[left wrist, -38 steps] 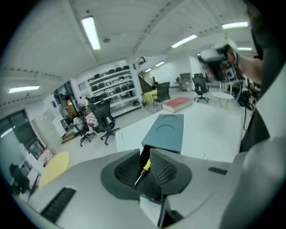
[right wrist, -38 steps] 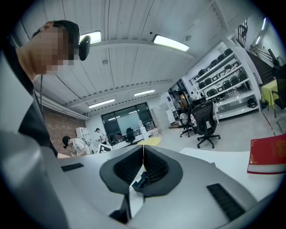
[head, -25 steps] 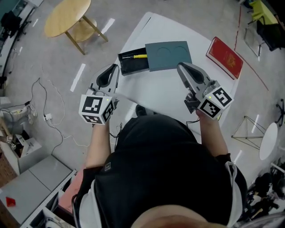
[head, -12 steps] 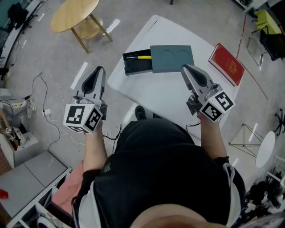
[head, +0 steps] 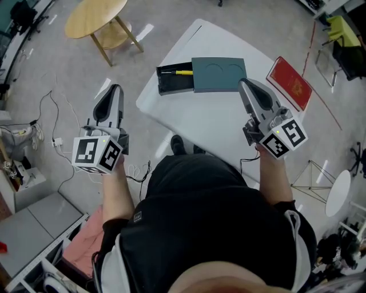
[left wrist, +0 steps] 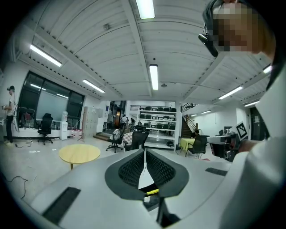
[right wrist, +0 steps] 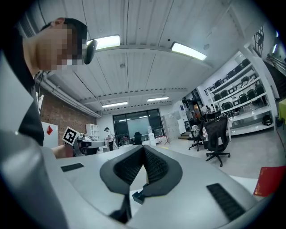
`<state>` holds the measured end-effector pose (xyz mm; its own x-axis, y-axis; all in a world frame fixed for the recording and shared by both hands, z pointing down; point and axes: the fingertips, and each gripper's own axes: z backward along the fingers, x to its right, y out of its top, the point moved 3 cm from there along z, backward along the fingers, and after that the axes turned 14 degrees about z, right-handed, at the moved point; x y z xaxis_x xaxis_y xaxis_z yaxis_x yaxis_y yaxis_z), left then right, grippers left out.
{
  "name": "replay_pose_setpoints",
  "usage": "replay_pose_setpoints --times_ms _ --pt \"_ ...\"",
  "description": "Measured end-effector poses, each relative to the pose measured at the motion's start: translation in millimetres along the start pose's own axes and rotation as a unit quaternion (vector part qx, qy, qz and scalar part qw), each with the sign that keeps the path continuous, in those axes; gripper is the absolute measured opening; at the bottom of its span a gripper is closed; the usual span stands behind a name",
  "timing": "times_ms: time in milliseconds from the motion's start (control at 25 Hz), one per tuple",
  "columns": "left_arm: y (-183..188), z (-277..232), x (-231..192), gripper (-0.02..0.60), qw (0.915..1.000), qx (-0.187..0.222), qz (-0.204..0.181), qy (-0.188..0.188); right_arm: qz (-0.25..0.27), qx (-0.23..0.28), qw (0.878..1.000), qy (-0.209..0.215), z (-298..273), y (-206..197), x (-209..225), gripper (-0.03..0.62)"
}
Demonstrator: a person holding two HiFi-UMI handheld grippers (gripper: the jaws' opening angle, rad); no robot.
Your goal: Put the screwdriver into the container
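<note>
A black open container [head: 171,82] sits on the far left part of the white table [head: 211,123]. The yellow-handled screwdriver [head: 183,72] lies inside it, and a grey-green lid [head: 220,74] covers its right part. My left gripper [head: 114,90] is shut and empty, held over the floor left of the table. My right gripper [head: 247,85] is shut and empty, over the table just right of the lid. In the left gripper view the screwdriver [left wrist: 152,191] shows below the shut left gripper [left wrist: 144,154]. The right gripper [right wrist: 144,150] points across the room.
A red book [head: 294,82] lies on the table's right edge, also in the right gripper view as the red book [right wrist: 268,180]. A round wooden side table [head: 94,17] stands on the floor at far left. Cables [head: 51,123] run across the floor beside my left gripper.
My left gripper has swung left and back, off the table edge and out over the floor. The right gripper has shifted only slightly. The screwdriver stays in the container.
</note>
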<state>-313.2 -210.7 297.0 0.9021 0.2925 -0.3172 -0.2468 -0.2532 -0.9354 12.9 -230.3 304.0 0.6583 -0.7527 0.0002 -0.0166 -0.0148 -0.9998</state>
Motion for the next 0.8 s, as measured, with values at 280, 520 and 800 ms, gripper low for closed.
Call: replay_pose_setpoints --times_ms 280,520,800 --pt "-5.0 -1.5 7.7 0.029 1.0000 -0.005 -0.006 -0.002 0.004 0.001 1.000 -0.014 11.2 -1.1 -4.3 0.029" --pt "-7.1 -1.1 8.1 0.029 1.0000 -0.006 -0.007 0.000 0.024 0.003 0.999 -0.028 14.6 3.0 -2.9 0.029" --pt "-5.6 -6.5 21.4 0.029 0.9998 0.000 -0.015 -0.015 0.060 0.007 0.997 -0.039 15.7 10.6 -4.2 0.029"
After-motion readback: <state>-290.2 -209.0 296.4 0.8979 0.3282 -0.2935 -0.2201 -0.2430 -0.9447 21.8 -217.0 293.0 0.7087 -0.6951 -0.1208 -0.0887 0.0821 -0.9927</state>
